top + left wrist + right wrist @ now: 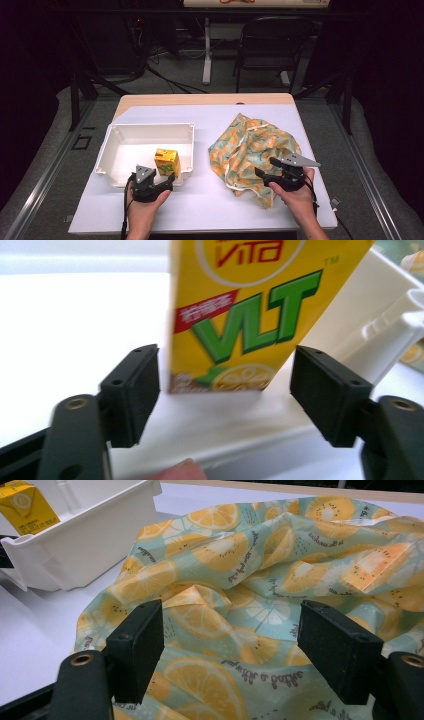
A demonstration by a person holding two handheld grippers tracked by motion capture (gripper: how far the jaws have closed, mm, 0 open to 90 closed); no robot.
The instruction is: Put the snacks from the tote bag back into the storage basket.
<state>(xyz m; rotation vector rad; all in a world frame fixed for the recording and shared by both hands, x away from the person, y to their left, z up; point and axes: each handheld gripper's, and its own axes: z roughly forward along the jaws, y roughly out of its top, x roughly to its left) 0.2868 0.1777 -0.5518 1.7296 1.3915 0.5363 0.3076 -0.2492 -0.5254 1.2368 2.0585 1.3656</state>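
A yellow juice carton [166, 161] stands upright in the front right corner of a white plastic bin [145, 131]. My left gripper [169, 178] is at the bin's front rim and points at the carton. In the left gripper view the carton [240, 315] rises just beyond the open jaws of the left gripper [227, 370], and neither pad touches it. A crumpled cloth bag with an orange-slice print [250, 145] lies on the right of the table. My right gripper [265, 167] hovers open over the near edge of the bag [280, 560], nothing pinched.
The white table [200, 210] has bare surface between bin and bag and along the front edge. A black folding chair [272, 40] and cables stand on the floor beyond the table. The bin's wall [85, 540] lies left of the bag.
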